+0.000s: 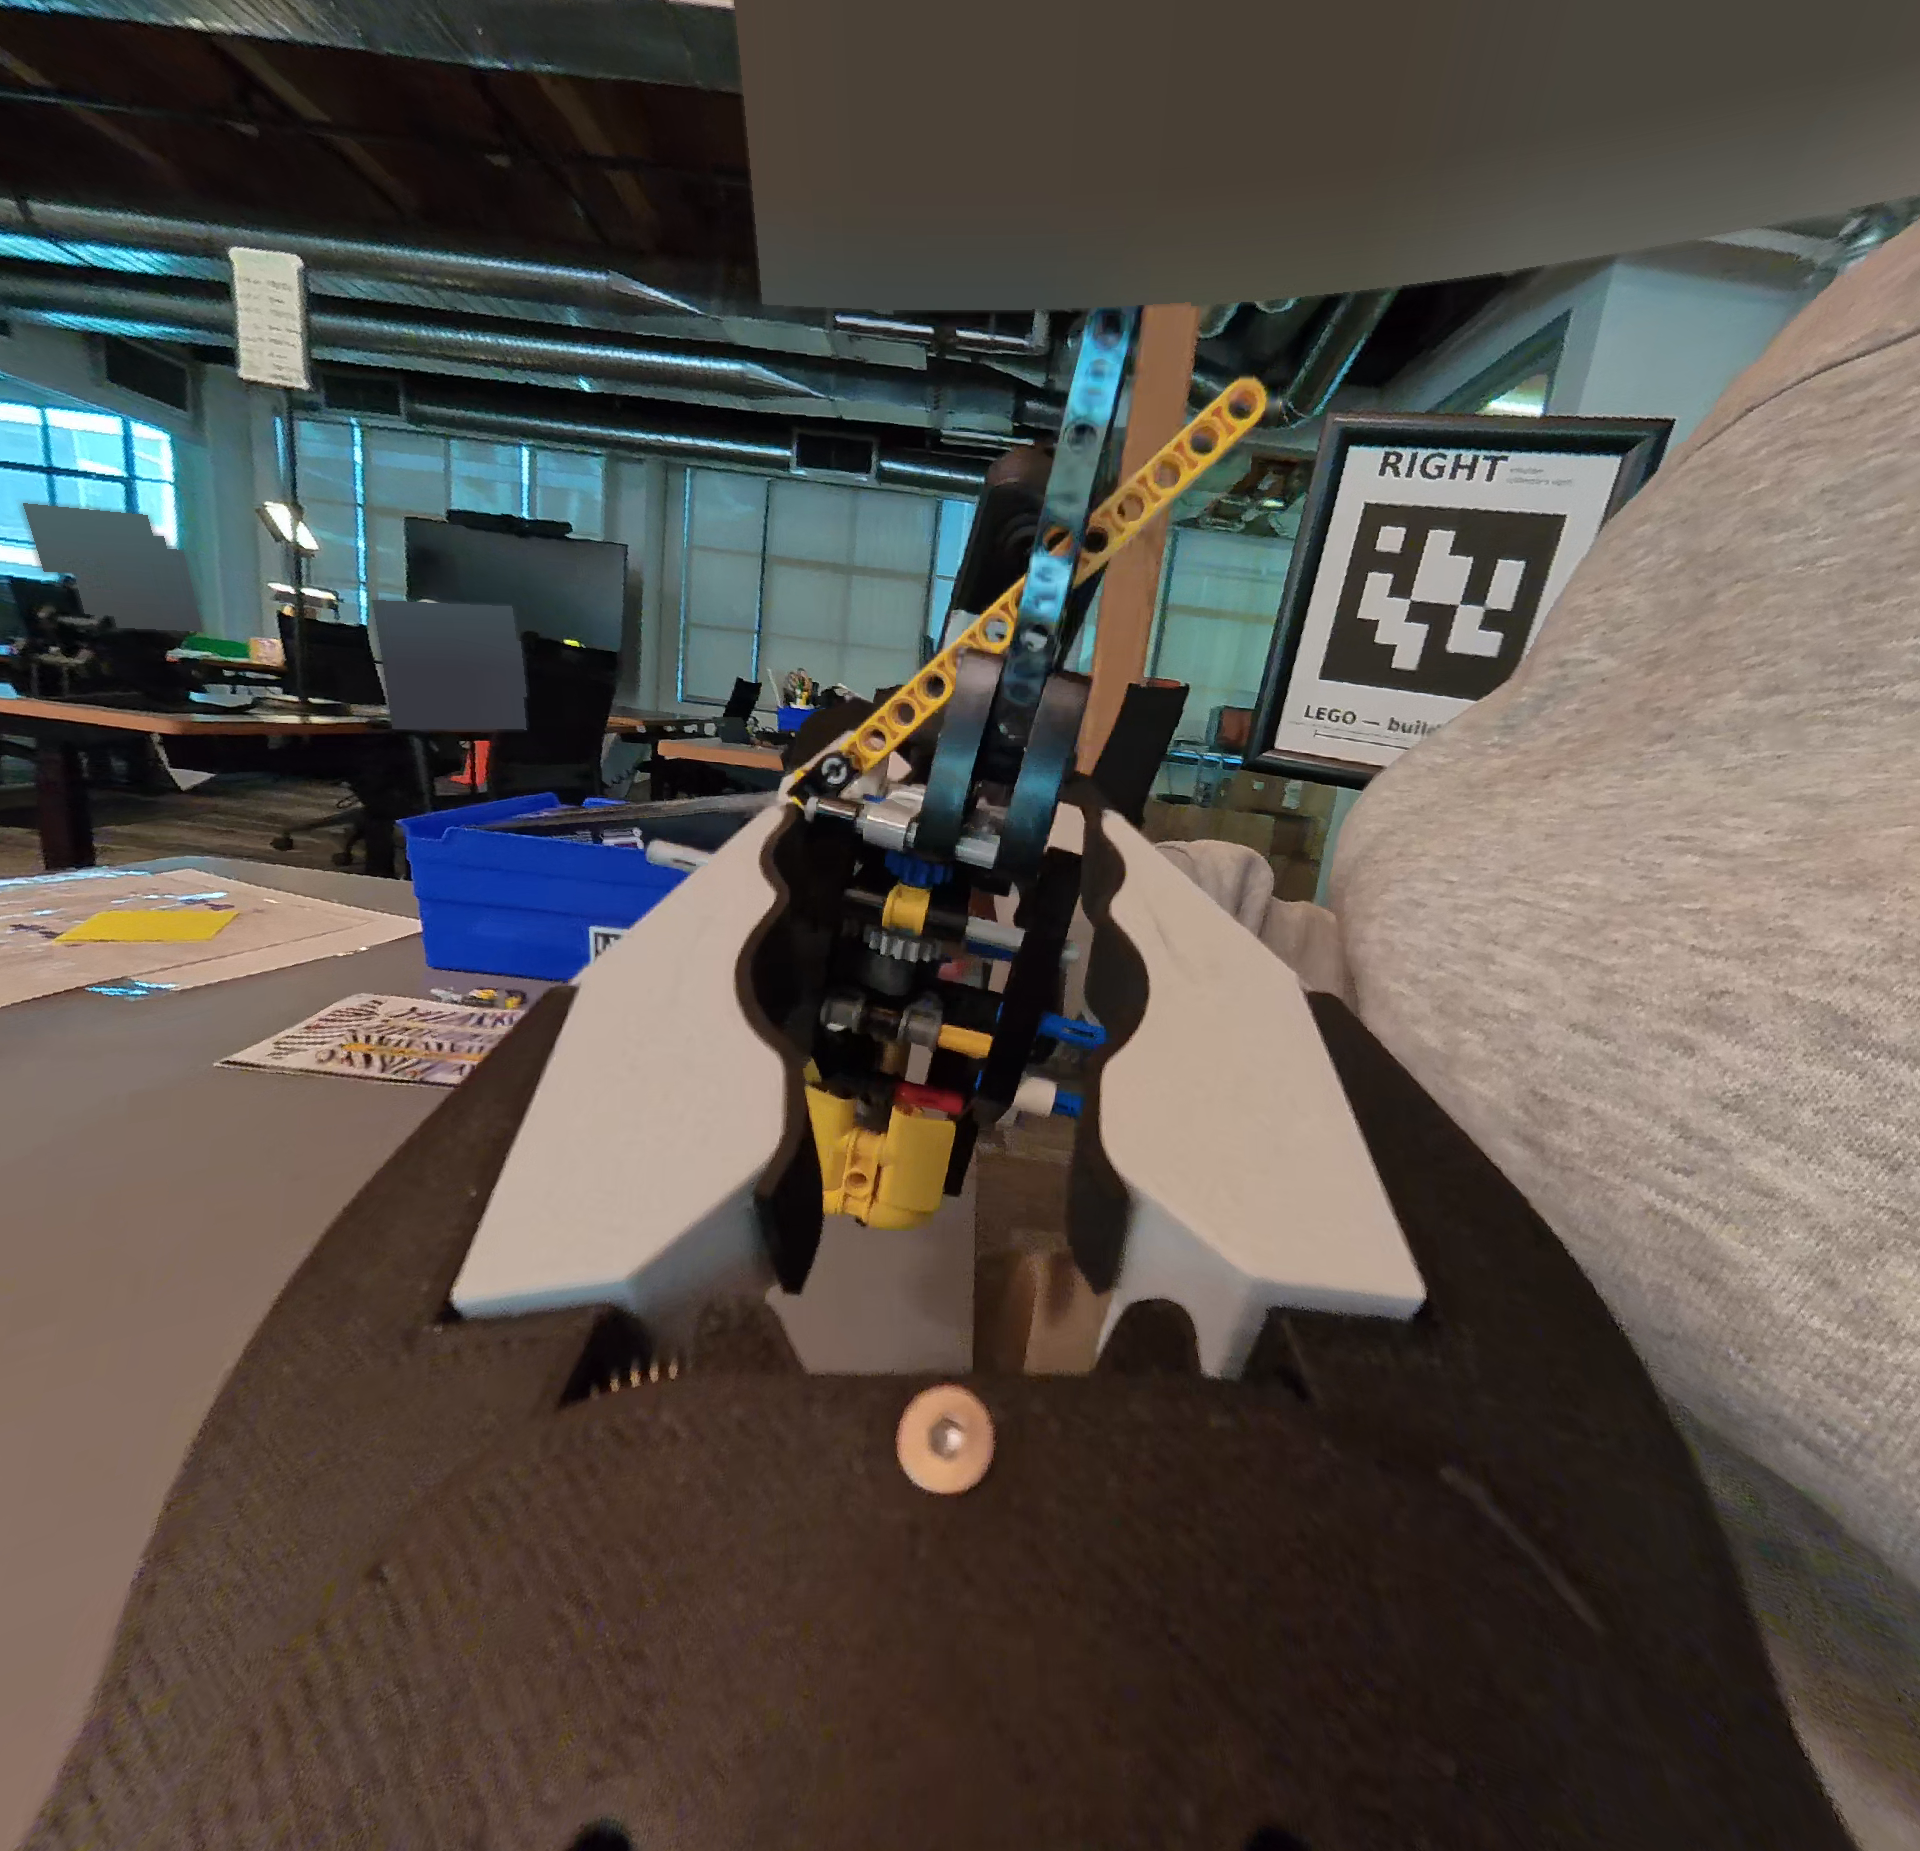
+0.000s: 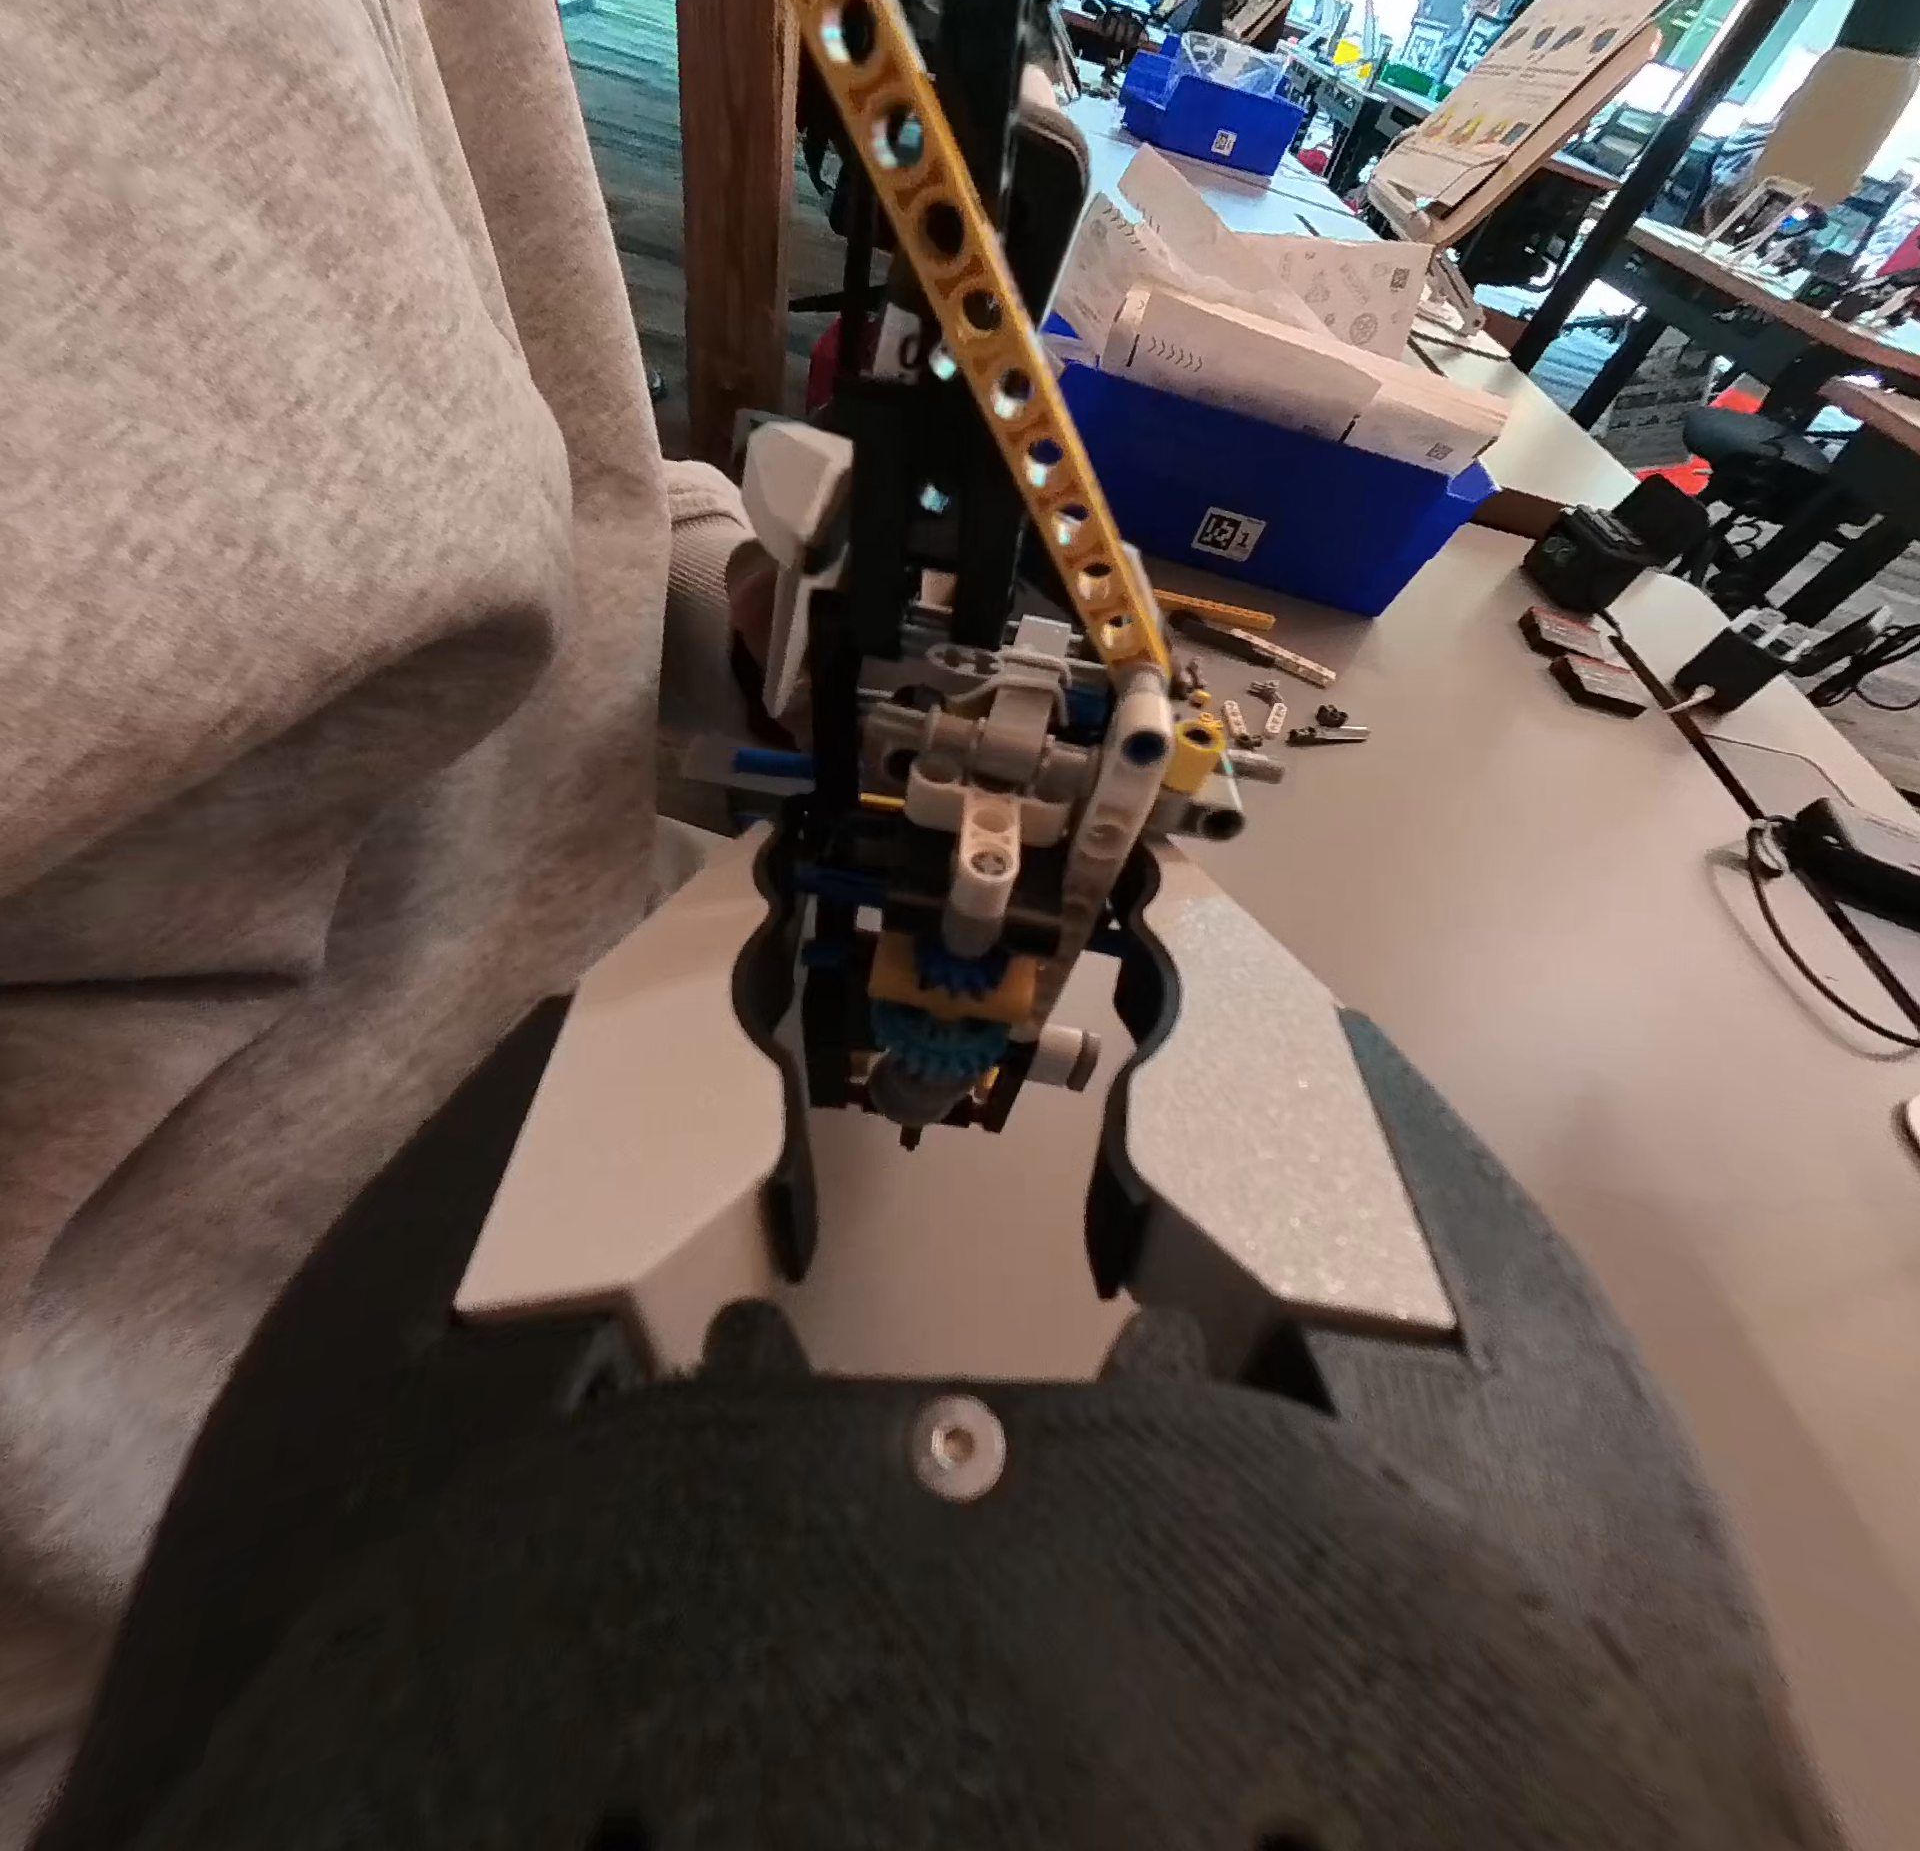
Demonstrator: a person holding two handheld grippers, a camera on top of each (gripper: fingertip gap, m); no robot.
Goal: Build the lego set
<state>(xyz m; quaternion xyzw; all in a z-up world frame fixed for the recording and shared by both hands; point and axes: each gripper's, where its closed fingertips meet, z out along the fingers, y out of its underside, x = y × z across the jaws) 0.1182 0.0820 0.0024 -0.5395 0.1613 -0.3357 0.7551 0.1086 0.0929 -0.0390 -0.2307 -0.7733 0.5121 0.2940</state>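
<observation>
One lego model [image 1: 914,980], two blue bins [image 2: 1278,471].

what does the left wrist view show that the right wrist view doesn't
Only the left wrist view shows the framed black-and-white marker sign and the flat yellow square on a paper sheet. Only the right wrist view shows small loose lego pieces scattered on the grey table. Both show the partly built lego model with its long yellow holed beam, gripped by each hand-held gripper, left and right.

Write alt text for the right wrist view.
The right gripper is shut on a partly built lego model, its long yellow beam slanting up. A grey sleeve fills the left; a blue bin and loose pieces sit on the table.
</observation>
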